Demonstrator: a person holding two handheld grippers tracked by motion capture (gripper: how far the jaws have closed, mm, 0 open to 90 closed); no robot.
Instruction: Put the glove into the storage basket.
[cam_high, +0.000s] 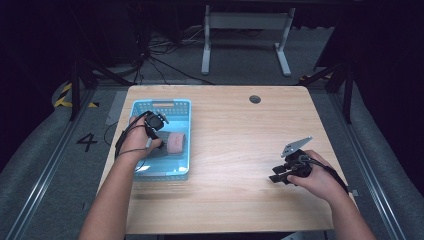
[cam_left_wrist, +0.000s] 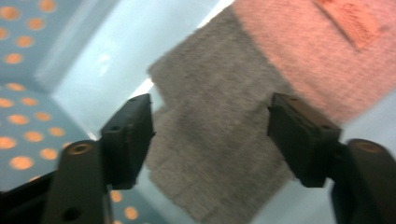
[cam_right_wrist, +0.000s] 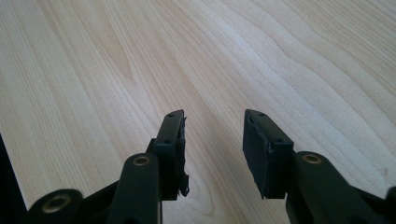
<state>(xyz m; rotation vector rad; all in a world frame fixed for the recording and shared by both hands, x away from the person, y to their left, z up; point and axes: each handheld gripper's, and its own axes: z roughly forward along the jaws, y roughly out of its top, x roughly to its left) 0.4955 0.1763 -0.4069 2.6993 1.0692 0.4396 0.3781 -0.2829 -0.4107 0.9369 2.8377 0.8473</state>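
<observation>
Left tool (cam_left_wrist: 210, 140) released, jaws spread above grey cloth (cam_left_wrist: 219, 140) lying in the basket (cam_high: 186, 107) beside pink cloth (cam_high: 176, 143); right tool (cam_right_wrist: 212, 149) released over bare table (cam_high: 235, 150). Risk: rising jaws snag the cloth, dragging it askew

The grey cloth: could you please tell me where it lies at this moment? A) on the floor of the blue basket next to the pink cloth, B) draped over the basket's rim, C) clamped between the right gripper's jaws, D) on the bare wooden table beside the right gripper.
A: the grey cloth lies flat on the floor of the blue basket, its edge against the pink cloth, with the left gripper open above it.
</observation>
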